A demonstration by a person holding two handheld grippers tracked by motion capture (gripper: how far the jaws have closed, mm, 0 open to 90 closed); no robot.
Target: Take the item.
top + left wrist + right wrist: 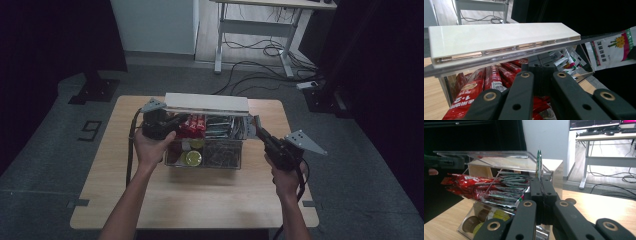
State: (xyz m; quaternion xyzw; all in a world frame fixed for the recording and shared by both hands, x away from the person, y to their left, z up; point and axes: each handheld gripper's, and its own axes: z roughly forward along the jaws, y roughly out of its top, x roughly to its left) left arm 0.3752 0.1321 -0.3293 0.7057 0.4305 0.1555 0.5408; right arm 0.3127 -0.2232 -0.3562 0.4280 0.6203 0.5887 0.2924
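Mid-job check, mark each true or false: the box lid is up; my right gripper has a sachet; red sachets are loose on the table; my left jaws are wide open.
1. The clear plastic lid with a white strip is raised over the clear plastic box. True.
2. The right gripper holds a green-and-white sachet. True.
3. The red sachets lie loose on the wooden table. False: they are inside the box.
4. The left gripper stands wide open. False: its jaws are shut at the lid's edge.

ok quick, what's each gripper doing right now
left gripper: jaws shut, tips just under the raised lid, no clear grip on it
right gripper: jaws shut on a green and white packet
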